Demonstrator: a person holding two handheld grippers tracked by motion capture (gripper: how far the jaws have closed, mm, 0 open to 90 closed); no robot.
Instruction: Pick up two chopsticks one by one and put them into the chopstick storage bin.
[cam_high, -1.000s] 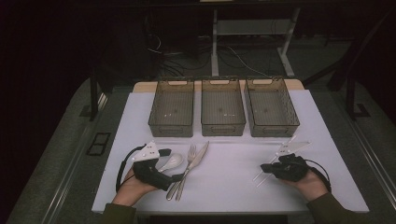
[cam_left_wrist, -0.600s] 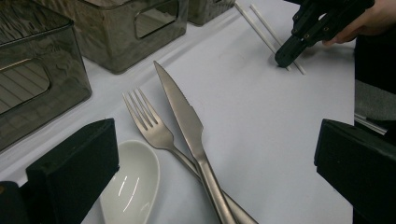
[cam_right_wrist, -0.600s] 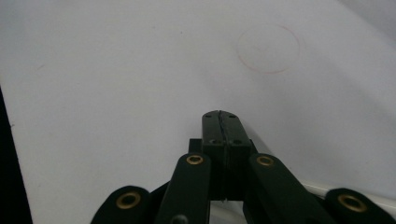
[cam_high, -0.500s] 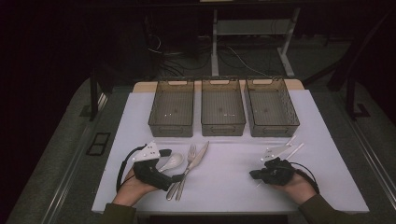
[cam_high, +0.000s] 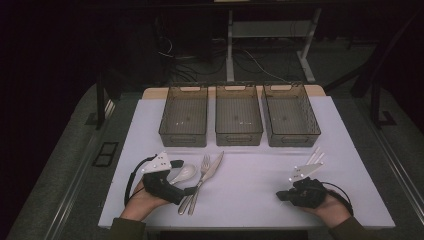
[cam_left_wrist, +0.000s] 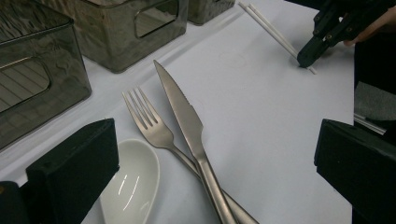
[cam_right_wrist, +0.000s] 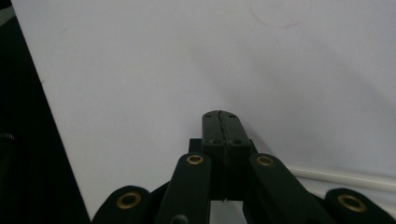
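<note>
1. Right gripper, jaws pressed together on nothing, has slid left, away from the chopsticks.
2. Left gripper, jaws spread, unmoved, straddles the spoon; likely the first pick.

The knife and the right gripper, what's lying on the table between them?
Nothing: in the high view the white table top is bare between the knife and the right gripper.
</note>
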